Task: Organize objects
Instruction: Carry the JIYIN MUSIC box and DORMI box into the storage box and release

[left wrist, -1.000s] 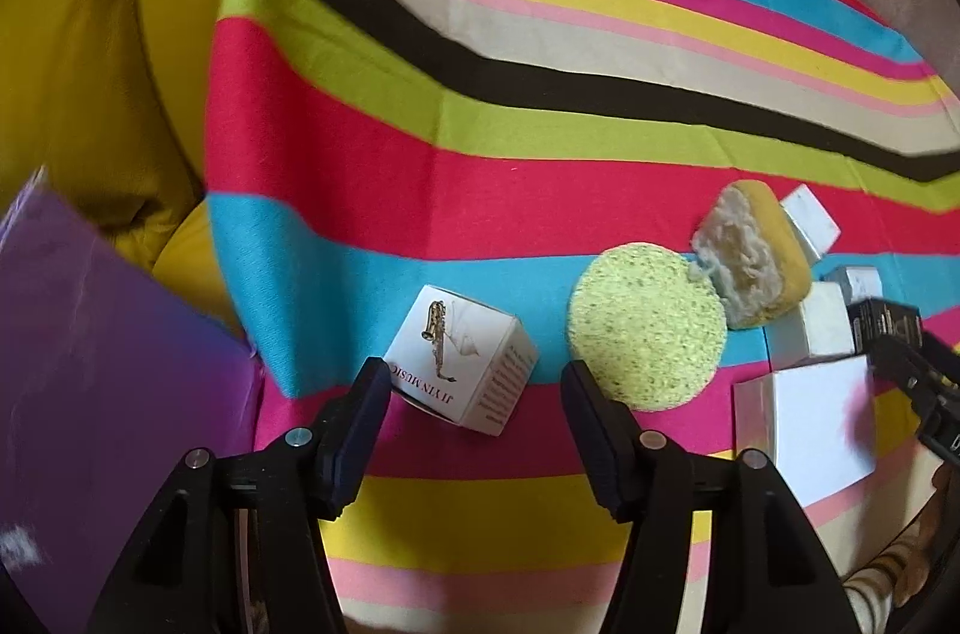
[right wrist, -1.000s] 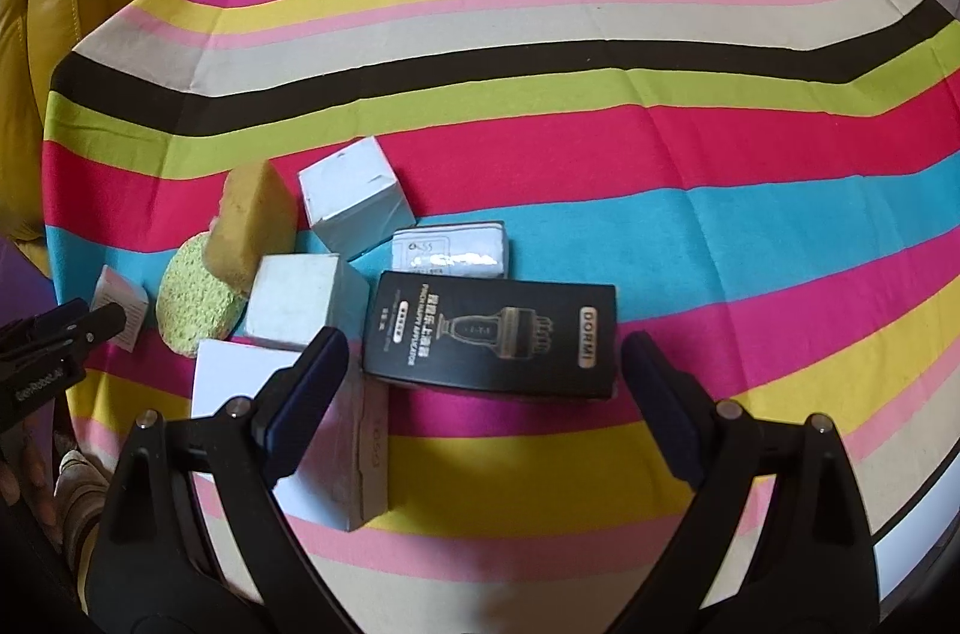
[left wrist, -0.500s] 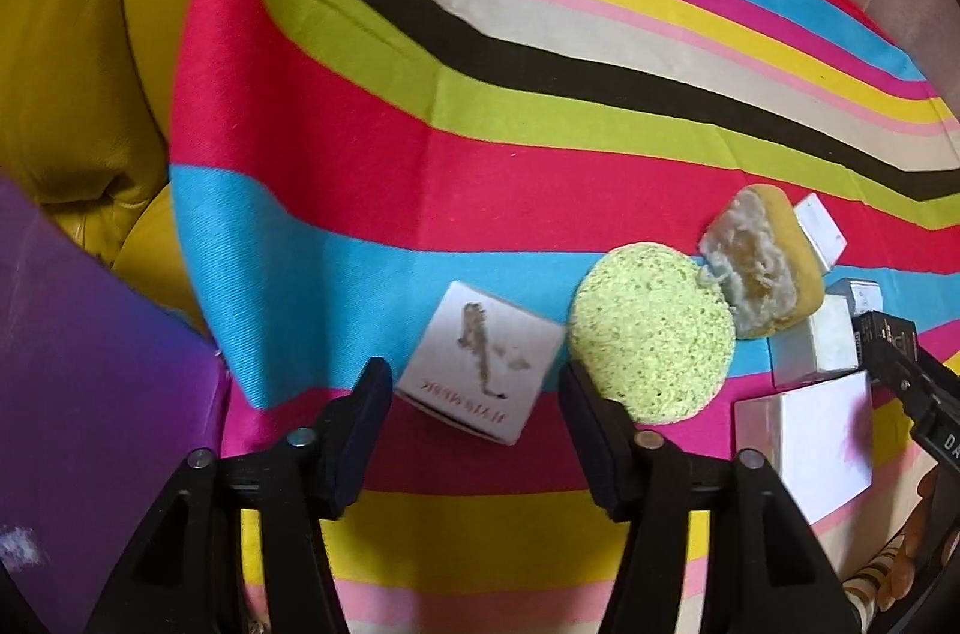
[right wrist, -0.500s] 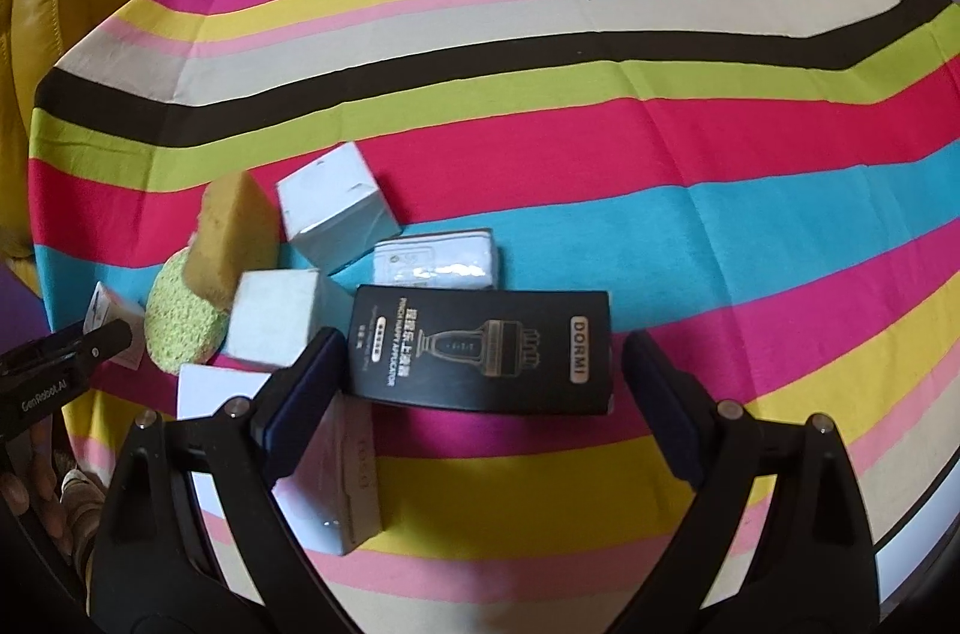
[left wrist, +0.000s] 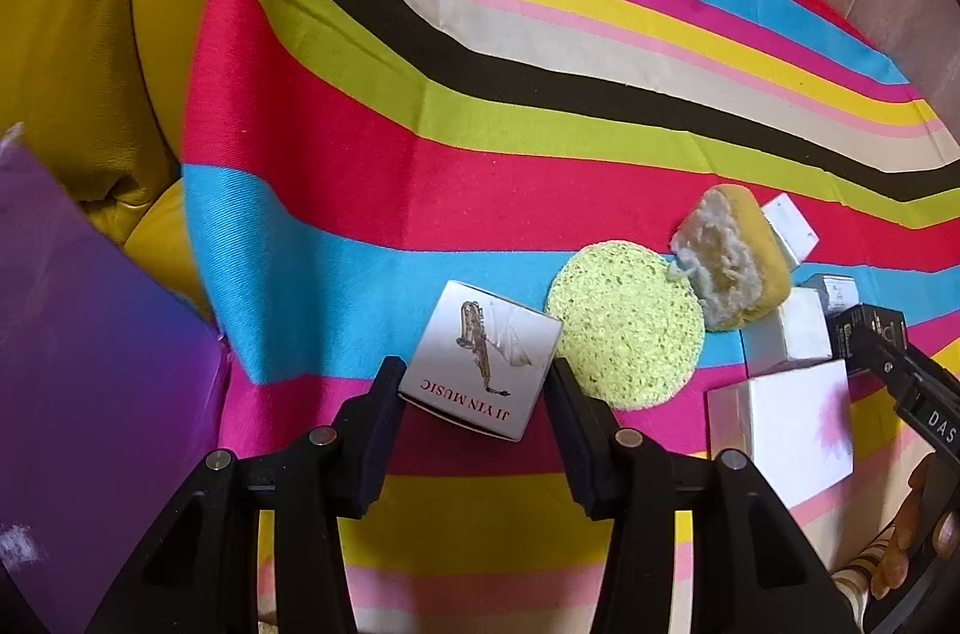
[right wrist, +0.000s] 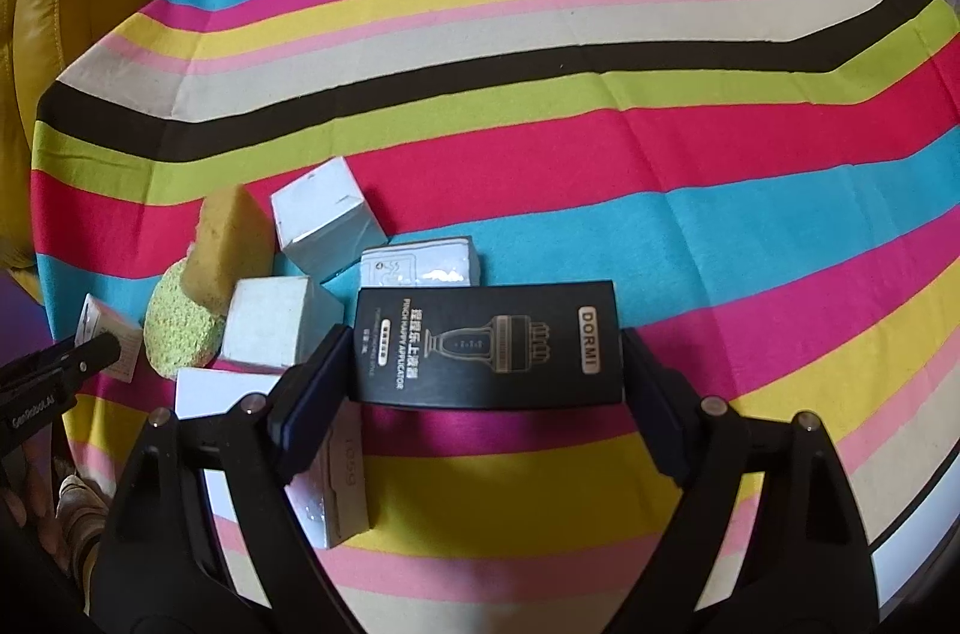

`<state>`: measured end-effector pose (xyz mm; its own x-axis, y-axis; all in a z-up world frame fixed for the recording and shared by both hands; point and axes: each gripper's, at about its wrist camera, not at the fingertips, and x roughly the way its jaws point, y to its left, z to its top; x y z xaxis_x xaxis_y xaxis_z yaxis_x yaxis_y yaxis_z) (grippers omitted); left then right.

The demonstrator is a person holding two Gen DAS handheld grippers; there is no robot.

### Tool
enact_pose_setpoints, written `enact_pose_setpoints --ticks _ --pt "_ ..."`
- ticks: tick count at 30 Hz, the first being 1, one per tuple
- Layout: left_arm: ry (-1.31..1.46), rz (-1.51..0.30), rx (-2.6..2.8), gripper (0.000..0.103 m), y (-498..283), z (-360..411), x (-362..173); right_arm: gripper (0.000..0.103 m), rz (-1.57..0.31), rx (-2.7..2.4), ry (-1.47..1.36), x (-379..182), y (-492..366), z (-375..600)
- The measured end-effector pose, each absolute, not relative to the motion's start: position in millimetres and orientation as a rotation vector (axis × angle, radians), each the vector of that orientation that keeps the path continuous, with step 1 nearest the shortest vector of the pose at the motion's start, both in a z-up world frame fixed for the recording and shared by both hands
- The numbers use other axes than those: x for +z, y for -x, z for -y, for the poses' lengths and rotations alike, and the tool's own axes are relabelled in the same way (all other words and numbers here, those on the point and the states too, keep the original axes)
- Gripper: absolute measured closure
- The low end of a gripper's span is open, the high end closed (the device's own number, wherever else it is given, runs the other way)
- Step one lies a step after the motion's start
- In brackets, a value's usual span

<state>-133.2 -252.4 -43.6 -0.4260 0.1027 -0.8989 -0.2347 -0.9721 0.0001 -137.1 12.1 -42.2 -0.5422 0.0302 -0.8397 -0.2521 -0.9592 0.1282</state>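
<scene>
Jaws of our right gripper [right wrist: 483, 370] stand wide, flanking the black DORMI carton [right wrist: 486, 343] on the striped cloth [right wrist: 540, 142]; whether the pads touch, we cannot tell. Our left gripper [left wrist: 474, 388] brackets the small white JI YIN MUSIC box [left wrist: 483, 358], jaws apart at its sides. Just right lie a round, porous green sponge [left wrist: 627, 322], a worn yellow sponge [left wrist: 729, 256] and plain white boxes [left wrist: 780, 424].

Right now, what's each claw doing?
Left gripper open, straddling saxophone box. Right gripper open around black box. Round sponge crowds left.
</scene>
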Motion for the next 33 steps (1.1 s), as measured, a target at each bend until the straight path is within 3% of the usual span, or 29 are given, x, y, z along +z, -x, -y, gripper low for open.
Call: enact_pose_setpoints --ticks 33 --pt "1.305 -0.085 2.59 0.055 24.9 274.8 53.9 0.016 -0.214 2.902 1.293 39.7 62.3 73.3"
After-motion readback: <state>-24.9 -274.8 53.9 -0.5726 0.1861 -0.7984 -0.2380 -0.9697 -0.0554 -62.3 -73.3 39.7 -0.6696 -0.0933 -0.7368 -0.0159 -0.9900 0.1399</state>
